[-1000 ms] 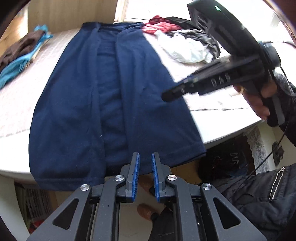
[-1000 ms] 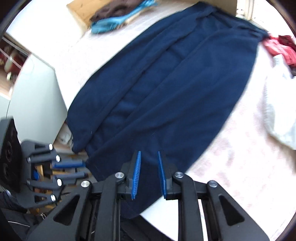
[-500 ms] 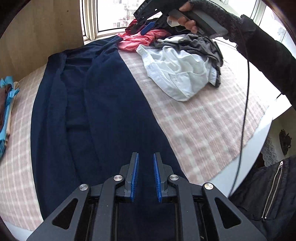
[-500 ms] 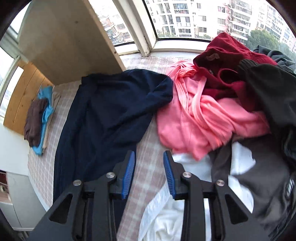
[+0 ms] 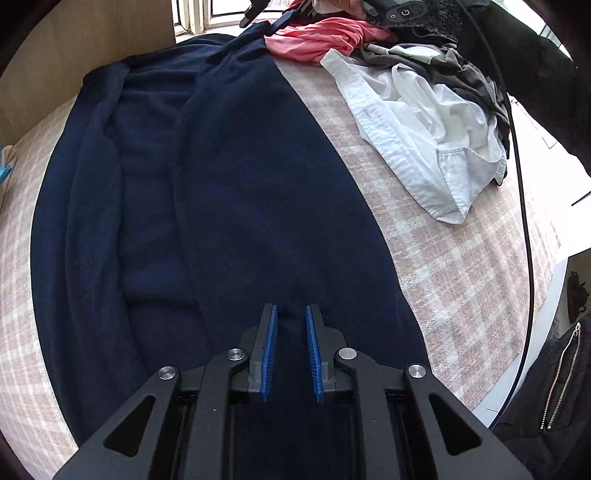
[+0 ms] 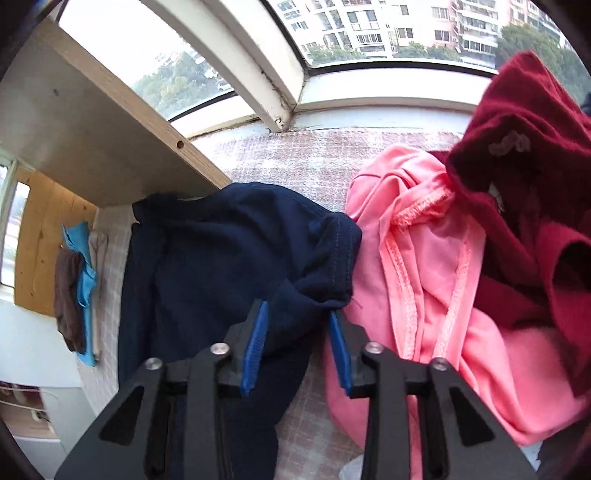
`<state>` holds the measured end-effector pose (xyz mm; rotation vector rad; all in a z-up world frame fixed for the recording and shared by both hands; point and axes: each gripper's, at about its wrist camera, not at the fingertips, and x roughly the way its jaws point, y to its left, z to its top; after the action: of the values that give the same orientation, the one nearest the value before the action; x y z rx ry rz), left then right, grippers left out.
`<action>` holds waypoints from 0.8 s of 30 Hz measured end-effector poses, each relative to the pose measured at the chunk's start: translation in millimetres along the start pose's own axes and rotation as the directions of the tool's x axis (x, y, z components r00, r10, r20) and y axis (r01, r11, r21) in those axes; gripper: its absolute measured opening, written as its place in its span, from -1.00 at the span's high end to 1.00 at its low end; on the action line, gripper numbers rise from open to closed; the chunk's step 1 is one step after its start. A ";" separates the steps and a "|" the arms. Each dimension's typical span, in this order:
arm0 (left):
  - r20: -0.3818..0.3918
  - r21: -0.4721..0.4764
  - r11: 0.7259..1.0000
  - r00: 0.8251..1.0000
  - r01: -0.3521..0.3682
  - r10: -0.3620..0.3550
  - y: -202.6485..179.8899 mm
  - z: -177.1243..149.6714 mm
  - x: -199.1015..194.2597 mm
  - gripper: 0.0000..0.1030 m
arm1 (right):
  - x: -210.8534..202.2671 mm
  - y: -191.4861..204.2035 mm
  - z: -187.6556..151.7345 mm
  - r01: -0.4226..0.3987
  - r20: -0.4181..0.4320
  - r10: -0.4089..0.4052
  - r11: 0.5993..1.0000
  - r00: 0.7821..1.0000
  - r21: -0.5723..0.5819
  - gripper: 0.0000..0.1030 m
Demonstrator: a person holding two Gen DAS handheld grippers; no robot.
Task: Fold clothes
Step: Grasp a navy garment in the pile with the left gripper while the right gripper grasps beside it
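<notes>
In the left wrist view the left gripper [image 5: 290, 314] points steeply down over the near end of a navy garment [image 5: 236, 206] that lies lengthwise on a desk [image 5: 461, 266] covered with a pink checked cloth. Its jaws stand narrow, with a small gap between the blue pads; the navy cloth lies under them, but whether the tips touch it cannot be told. The garment's two long sides are folded in toward the middle. To its right lies a crumpled white shirt [image 5: 424, 140], with a grey garment [image 5: 465, 74] behind it and a pink garment [image 5: 325, 40] at the far end, touching the navy one's far right corner. The right gripper [image 5: 266, 13] shows at the top edge over that corner, and a black cable [image 5: 524, 221] curves down the right side. In the right wrist view the right gripper [image 6: 299, 314] is at the far corner of the navy garment [image 6: 221, 266], where a bunched fold with a stitched hem sits between the jaws. The jaws are closing on it; the right pad touches the fold, while the left pad's contact is unclear. Just right of it lies the pink garment [image 6: 436, 266], with a dark red garment [image 6: 524, 166] heaped on it. A window [image 6: 332, 33] stands behind, and at far left brown and blue clothes [image 6: 75, 291] lie stacked.
</notes>
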<state>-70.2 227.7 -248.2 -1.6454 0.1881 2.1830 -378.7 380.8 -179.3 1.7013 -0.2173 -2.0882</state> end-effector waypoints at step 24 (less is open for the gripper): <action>0.145 0.175 0.983 0.989 -0.063 0.037 40.6 132.8 -23.9 0.30 | -30.8 -8.7 21.2 -0.022 0.088 0.031 0.995 0.996 -0.100 0.36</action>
<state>-199.0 230.2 -191.2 -1.3974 0.3778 2.2375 -396.4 398.4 -150.2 1.5414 -0.1592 -2.1214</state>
